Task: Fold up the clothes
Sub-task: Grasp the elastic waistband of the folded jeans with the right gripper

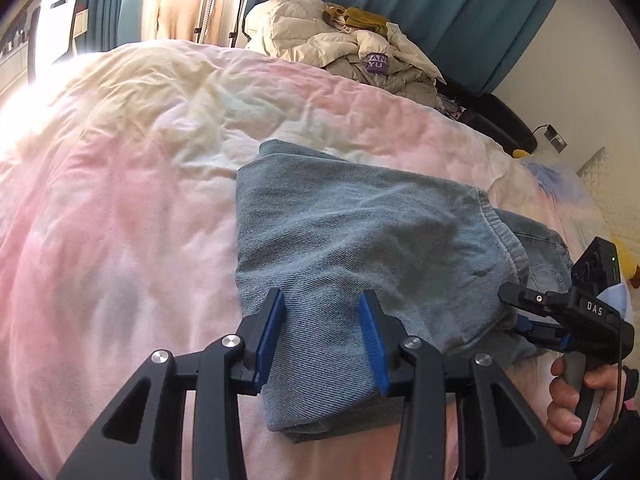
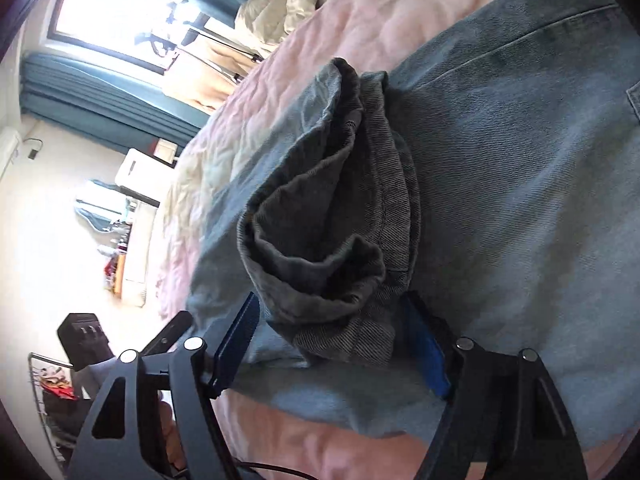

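Left hand-held gripper jaws apart astride folded jeans, right hand-held gripper likewise.

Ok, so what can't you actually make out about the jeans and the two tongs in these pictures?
- Jeans: the far end toward the waistband, left wrist view, hidden by the right tongs.
- Right tongs: right wrist view, bunched hem sits between the pads; grip unclear.
- Left tongs: left wrist view, contact with denim unclear.
- Jeans' right side: right wrist view, cut off by the edge.

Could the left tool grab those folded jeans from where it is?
Probably yes. The left tool is open right over the near edge of the jeans, with nothing between them. The right tool works the far side, clear of it.
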A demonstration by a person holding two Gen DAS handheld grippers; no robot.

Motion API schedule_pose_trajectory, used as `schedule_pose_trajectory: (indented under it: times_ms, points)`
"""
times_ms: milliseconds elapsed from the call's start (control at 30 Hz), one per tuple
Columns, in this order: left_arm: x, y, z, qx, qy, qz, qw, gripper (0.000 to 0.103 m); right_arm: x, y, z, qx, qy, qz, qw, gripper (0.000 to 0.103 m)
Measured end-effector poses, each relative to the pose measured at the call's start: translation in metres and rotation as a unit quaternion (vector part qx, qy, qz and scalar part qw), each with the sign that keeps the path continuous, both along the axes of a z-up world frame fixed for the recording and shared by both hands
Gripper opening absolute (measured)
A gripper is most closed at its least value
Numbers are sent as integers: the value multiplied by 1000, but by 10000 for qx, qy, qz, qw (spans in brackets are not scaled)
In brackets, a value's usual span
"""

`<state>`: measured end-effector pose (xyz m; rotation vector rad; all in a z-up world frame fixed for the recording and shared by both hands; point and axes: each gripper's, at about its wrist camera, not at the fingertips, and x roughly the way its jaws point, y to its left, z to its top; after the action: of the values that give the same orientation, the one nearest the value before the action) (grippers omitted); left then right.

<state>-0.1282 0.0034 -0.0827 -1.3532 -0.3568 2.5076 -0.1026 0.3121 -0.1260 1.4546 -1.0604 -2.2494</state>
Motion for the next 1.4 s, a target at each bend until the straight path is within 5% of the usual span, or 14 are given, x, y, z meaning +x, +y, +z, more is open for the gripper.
schedule_pose_trajectory:
  times_ms: [200,467,567,700,867,1067,1200,1400]
  points:
    - [-1,-4,6,70,104,51,9999,40,12,9,-7,277,-106,-432,9986,26]
    - [4,-11,24,166,406,46,9990,40,56,21,48,728,476,-797,9930,21]
    - [2,-3,16,24,291,-93,9995,40,71,21,33,1016,-2,-793,9917,21]
    - [-1,15,0,-478,41,-280,9985,40,79,34,-8,551,-615,-995,9916,23]
    - [3,28,-11,-1002,18,-405,9941,40,85,53,0,155,-714,-1037,9919,35]
    - [3,23,-10,-886,-35,-331,9955,40,135,104,39,-55,-163,-1455,9892,47]
    - [4,22,-11,-812,-19,-244,9964,40,135,151,56,36,169,-2345,9720,54]
    - [7,23,-13,-790,94,-178,9967,40,170,252,12,-302,-223,-3566,9335,70]
